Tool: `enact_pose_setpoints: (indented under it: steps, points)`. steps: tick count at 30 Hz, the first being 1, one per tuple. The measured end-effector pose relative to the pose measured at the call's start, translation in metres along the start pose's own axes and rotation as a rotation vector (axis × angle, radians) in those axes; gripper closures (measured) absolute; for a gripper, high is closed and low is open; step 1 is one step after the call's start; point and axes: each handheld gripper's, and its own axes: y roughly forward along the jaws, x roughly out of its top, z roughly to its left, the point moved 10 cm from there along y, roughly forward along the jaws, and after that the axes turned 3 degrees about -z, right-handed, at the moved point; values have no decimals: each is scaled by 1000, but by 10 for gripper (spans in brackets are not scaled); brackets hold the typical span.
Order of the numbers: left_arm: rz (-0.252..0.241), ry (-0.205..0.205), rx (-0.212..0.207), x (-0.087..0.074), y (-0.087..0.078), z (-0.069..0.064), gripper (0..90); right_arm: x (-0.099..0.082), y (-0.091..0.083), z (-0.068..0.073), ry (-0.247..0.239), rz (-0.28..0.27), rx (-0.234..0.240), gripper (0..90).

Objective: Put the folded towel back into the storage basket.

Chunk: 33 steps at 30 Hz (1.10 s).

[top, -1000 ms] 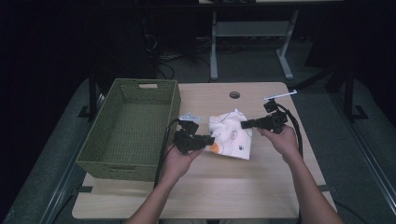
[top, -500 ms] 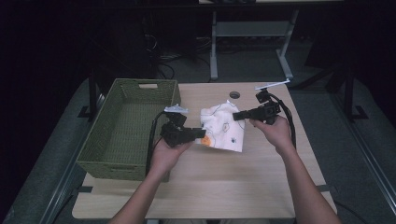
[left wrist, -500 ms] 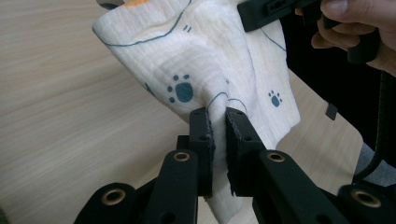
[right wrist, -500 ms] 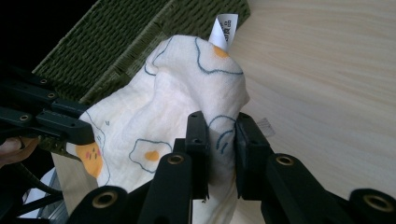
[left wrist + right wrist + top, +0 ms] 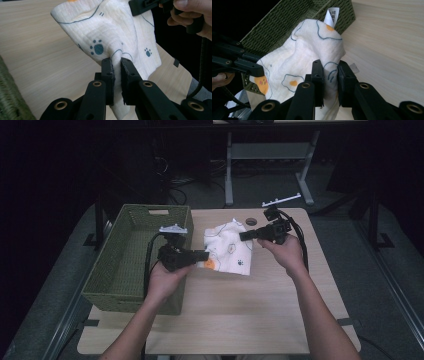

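Landmark = green woven basket (image 5: pixel 135 255) on the table's left part; all places given rel. to it. Nearest: person's forearms come in from the near edge, left hand (image 5: pixel 165 277) against the basket's near right corner, right hand (image 5: pixel 282 251) well to the right of it. Left gripper (image 5: pixel 200 255) just right of the basket's right wall, jaws clenched on a pinch of the cloth (image 5: pixel 230 250); left gripper view has fabric gathered between the two black jaws, tight. Right gripper (image 5: pixel 245 236) farther right and a bit farther back, jaws closed on another fold of the same cloth w/ a bunch of fabric between them in the right gripper view. Cloth: white, thin crinkly weave, egg and paw prints, small tag (image 5: pixel 331 15) at one edge; hangs between the two grippers, just right of the basket, lower hem at or near the tabletop (image 5: pixel 225 305), can't tell if touching. Handling, my read: v. light, limp, no stiffness, drapes and folds on itself; not fragile, not slippery against the jaws; best taken at edges or corners, two spaced grips, else it bunches. Both grips now look to be on gathered folds, not clean corners. Orientation: long axis approx from left gripper to right gripper, i.e. running away from the basket's right wall and slightly back, fabric sagging below that line. Beyond: round dark disc (image 5: pixel 250 221) on the far part of the table, back-right of the basket; table legs and cables on the dark floor behind
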Motion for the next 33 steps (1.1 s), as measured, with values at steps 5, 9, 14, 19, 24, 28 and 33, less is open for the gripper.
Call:
enact_pose_setpoints:
  steps: [5,9,14,19,24,28,33]
  points:
    - [-2,-1,12,3,-13,10,823,9,8,10,-10,8,3,775]
    - [-7,-2,17,5,-22,15,823,16,15,17,-20,11,7,775]
    - [-9,-5,26,8,-32,21,824,23,22,24,-24,14,17,775]
    - [-13,-6,37,11,-42,29,824,31,31,33,-35,19,19,775]
    - [-20,-7,38,13,-53,36,824,38,38,41,-46,23,22,775]
    - [-25,-7,39,14,-61,41,823,46,44,49,-54,18,28,775]
    - [-36,-21,44,15,-72,49,823,53,52,59,-63,23,40,775]
